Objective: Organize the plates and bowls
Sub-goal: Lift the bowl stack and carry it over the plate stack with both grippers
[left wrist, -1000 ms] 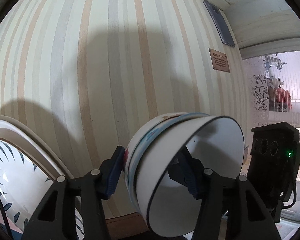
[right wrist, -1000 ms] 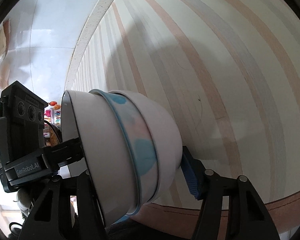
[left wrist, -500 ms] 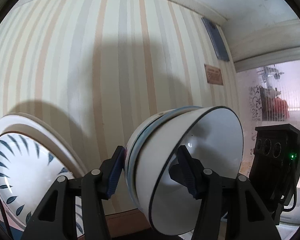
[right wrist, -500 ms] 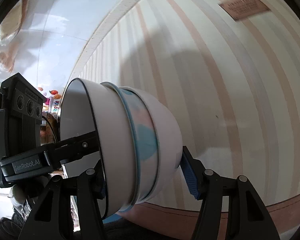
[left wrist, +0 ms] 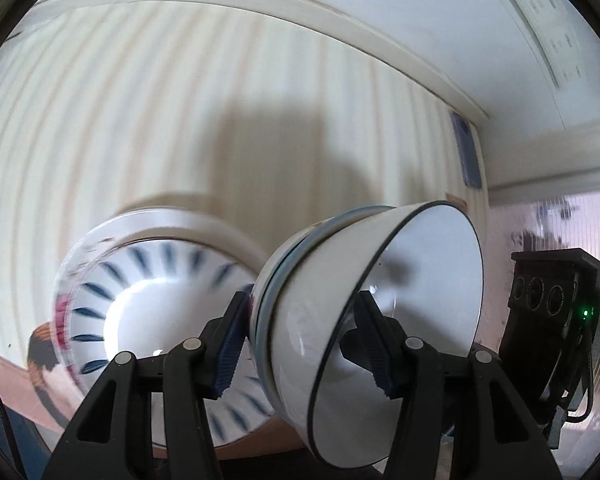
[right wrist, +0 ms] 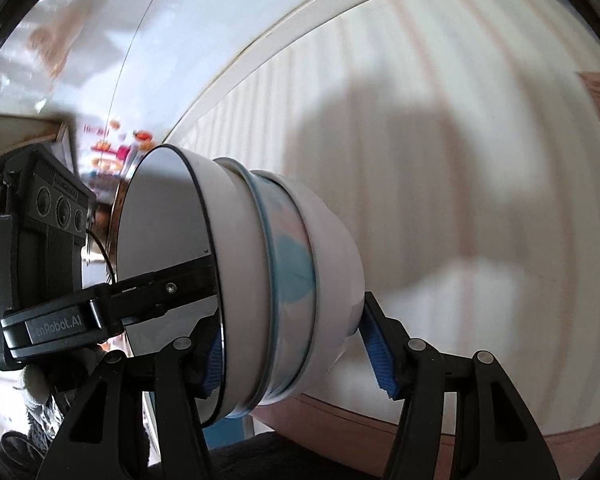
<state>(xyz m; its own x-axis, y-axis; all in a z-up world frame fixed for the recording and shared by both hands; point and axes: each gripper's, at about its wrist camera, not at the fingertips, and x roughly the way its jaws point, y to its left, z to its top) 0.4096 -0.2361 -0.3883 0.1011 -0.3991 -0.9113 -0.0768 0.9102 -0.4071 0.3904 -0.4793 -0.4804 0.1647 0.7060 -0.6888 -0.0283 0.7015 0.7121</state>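
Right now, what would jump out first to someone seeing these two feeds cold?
The nested stack of bowls held sideways in mid-air fills the centre of both views, with the left gripper and the right gripper each clamped across it from opposite sides. Behind it on the left, a plate with blue leaf marks stands blurred against the striped wall.

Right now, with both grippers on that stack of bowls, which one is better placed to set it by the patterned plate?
Probably the left. The left gripper clamps the stack of bowls, and the blue-leaf plate shows right beside it; the right gripper has no plate in its view.
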